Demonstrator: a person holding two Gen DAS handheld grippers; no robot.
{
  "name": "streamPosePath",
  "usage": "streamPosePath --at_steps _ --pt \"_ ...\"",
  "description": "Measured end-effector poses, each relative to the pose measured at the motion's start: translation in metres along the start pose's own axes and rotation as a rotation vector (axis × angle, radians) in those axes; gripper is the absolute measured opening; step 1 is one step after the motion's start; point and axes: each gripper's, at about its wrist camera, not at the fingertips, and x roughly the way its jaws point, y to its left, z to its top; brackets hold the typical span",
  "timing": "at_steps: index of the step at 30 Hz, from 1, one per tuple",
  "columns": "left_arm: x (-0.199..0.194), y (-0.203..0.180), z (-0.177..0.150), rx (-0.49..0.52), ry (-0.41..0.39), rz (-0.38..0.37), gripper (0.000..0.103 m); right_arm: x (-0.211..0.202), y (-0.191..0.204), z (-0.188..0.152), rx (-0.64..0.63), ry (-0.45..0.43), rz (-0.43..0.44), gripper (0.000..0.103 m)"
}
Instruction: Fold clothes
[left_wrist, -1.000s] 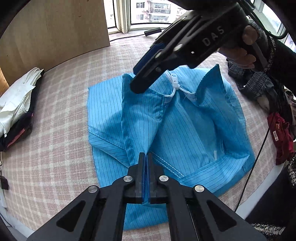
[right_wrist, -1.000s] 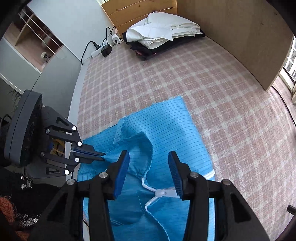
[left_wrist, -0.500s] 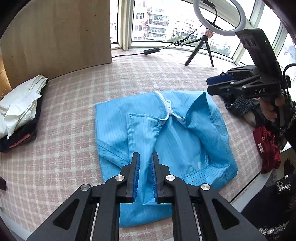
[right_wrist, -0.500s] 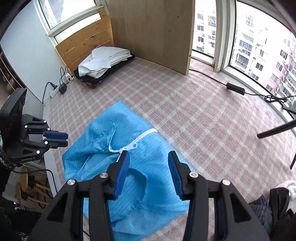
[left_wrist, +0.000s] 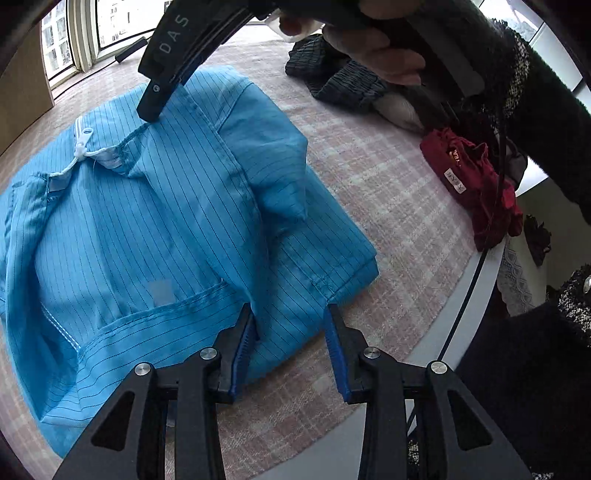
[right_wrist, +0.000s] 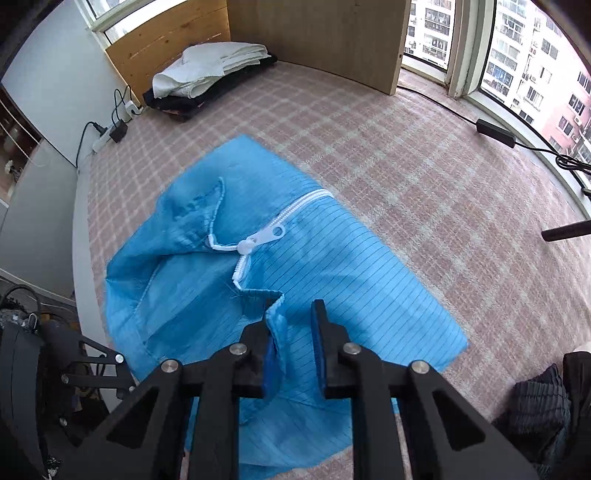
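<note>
A blue pin-striped zip garment (left_wrist: 155, 221) lies part-folded on the pink checked cloth (left_wrist: 388, 192). My left gripper (left_wrist: 290, 332) is open at the garment's near right hem, and a ridge of that hem lies between its fingers. My right gripper (right_wrist: 291, 328) is open but narrow, low over the garment (right_wrist: 332, 280) just short of the white zipper pull (right_wrist: 269, 234). A raised fold of blue fabric stands between its jaws, against the left finger (right_wrist: 267, 332). In the left wrist view the right gripper's tip (left_wrist: 155, 99) rests near the collar, held by a hand (left_wrist: 373, 48).
A stack of folded white and dark clothes (right_wrist: 210, 70) sits at the far end by a wooden board (right_wrist: 332, 37). A red garment (left_wrist: 472, 184) and dark knits (left_wrist: 343, 81) lie to the right. The table's edge (left_wrist: 461, 314) runs close by. A power strip (right_wrist: 110, 133) is at the far left.
My left gripper let go of the fabric, opened wide and shifted right to the near hem. My right gripper came down onto the garment near the collar and its jaws narrowed around a fold.
</note>
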Motion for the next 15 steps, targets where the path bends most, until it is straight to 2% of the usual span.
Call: streamPosePath --at_steps 3,4,6,9,10,12,14,15 --pt "-0.027 0.006 -0.005 -0.019 -0.048 0.01 0.034 0.012 -0.002 0.003 0.02 0.04 -0.011 0.017" --pt "-0.041 0.011 -0.006 -0.031 -0.074 0.019 0.034 0.008 -0.005 0.003 0.041 0.026 0.004 0.018" --pt "-0.069 0.02 -0.008 -0.055 -0.126 0.037 0.038 -0.016 -0.009 -0.005 0.074 -0.047 -0.02 0.021" --pt "-0.098 0.058 -0.009 -0.134 -0.189 0.124 0.038 -0.043 -0.003 -0.026 0.061 -0.137 -0.136 0.036" --pt "-0.101 0.076 -0.011 -0.183 -0.193 0.149 0.038 -0.048 -0.001 -0.033 0.061 -0.154 -0.14 0.042" --pt "-0.098 0.11 -0.014 -0.261 -0.179 0.163 0.038 -0.04 0.003 -0.046 0.081 -0.133 -0.097 0.043" --pt "-0.083 0.128 -0.016 -0.274 -0.129 0.153 0.038 -0.024 0.008 -0.057 0.092 -0.09 -0.1 0.043" --pt "-0.068 0.131 -0.019 -0.265 -0.078 0.141 0.038 -0.013 0.011 -0.063 0.093 -0.055 -0.108 0.043"
